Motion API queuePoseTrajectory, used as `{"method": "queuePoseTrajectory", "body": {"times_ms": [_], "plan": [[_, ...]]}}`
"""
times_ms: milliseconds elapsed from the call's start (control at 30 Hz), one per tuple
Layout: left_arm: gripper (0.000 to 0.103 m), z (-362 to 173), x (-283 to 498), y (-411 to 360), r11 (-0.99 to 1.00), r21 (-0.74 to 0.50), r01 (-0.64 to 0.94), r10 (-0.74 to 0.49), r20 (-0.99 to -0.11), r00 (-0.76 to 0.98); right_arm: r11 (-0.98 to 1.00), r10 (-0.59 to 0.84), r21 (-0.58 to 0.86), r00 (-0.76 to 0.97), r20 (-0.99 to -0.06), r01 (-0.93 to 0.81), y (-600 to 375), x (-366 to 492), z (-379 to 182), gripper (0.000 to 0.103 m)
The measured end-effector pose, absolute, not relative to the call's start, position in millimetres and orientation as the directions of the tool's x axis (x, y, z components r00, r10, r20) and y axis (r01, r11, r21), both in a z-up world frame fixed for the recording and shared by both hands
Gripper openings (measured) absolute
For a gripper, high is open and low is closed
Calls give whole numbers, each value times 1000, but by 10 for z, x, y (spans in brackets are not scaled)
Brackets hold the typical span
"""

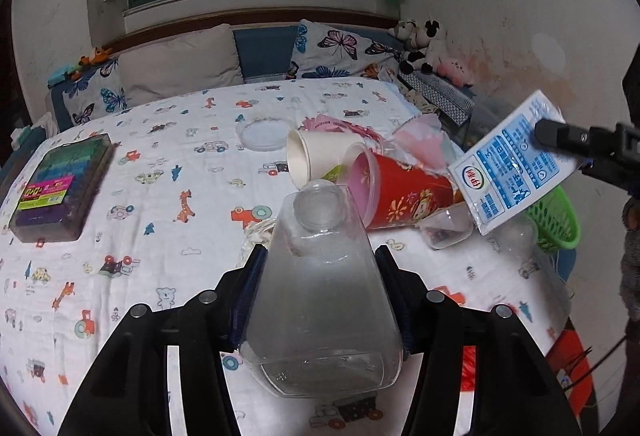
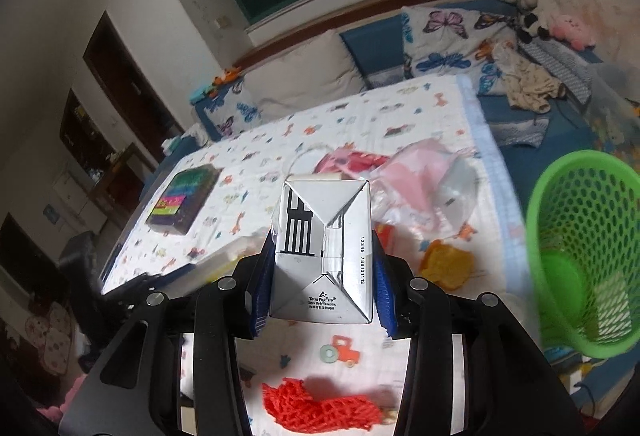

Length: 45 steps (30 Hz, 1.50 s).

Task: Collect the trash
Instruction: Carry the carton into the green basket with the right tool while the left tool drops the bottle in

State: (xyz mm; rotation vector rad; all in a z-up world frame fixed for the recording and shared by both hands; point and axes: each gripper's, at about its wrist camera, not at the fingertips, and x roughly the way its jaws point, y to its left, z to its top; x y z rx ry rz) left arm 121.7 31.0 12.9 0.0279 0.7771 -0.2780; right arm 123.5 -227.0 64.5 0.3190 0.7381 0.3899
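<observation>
Bed (image 1: pixel 168 139) with cartoon-print blanket carries the litter; green mesh basket (image 2: pixel 584 256) stands off the bed's right edge, and serves as landmark here.

Right claw (image 2: pixel 322 276) clamped on a milk carton (image 2: pixel 320 248), blue pads pressed to both side faces, carton's long axis running forward along the fingers, folded base toward the camera. Basket lies to the carton's right and a little lower, near. In the left view the same carton (image 1: pixel 512 167) hangs above the basket's left rim.

Left claw (image 1: pixel 320 300) clamped on a clear plastic bottle (image 1: pixel 320 292), wide base toward the camera, neck pointing forward. Basket well to its right; right arm is the nearer one.

Left of the basket, on the bed: red cup (image 1: pixel 396 191), white paper cup (image 1: pixel 316 155), pink plastic bag (image 2: pixel 416 175), clear lid (image 1: pixel 264 133). Red mesh net (image 2: pixel 320 408) nearest the camera in the right view.

Judgement: carton goes first, a short swing rightward over the rim.
</observation>
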Motion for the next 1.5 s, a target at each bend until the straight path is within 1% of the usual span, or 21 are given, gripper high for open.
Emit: {"method": "queuePoseTrajectory", "body": {"times_ms": [200, 333, 467, 500, 700, 933, 1100, 1233, 1367, 1400, 1500], "plan": [[54, 461, 1097, 350, 951, -118, 286, -290, -662, 691, 907, 370, 394, 725, -580, -148, -2712, 1186, 689, 43], [54, 682, 1058, 239, 932, -138, 334, -342, -637, 691, 937, 271, 344, 755, -597, -64, -3066, 1161, 664, 43], [54, 811, 1106, -85, 896, -160, 414, -415, -633, 654, 955, 169, 295, 761, -626, 31, -3434, 1147, 564, 43], [54, 825, 1132, -186, 887, -161, 432, -428, -635, 643, 962, 121, 265, 762, -636, 68, -3551, 1143, 524, 43], [54, 774, 1355, -868, 820, -181, 544, -514, -651, 559, 966, 8, 193, 727, -687, 171, -4003, 1185, 216, 43], [54, 594, 1664, -1676, 762, -185, 621, -550, -693, 467, 949, -4, 206, 660, -751, 240, -4359, 1253, -239, 44], [54, 398, 1872, -2238, 726, -194, 659, -551, -738, 390, 941, 1, 215, 635, -773, 260, -4499, 1250, -445, 45], [54, 274, 1940, -2562, 710, -189, 679, -542, -762, 355, 933, 4, 229, 627, -779, 278, -4582, 1221, -514, 46], [54, 111, 2041, -2835, 701, -193, 686, -525, -791, 315, 928, 4, 239, 632, -775, 286, -4664, 1158, -533, 50], [54, 81, 2061, -2875, 701, -191, 687, -520, -797, 309, 927, 6, 242, 635, -773, 286, -4685, 1134, -529, 54], [54, -40, 2131, -3028, 703, -192, 685, -501, -817, 285, 927, -8, 234, 641, -767, 291, -4721, 1076, -506, 55]]}}
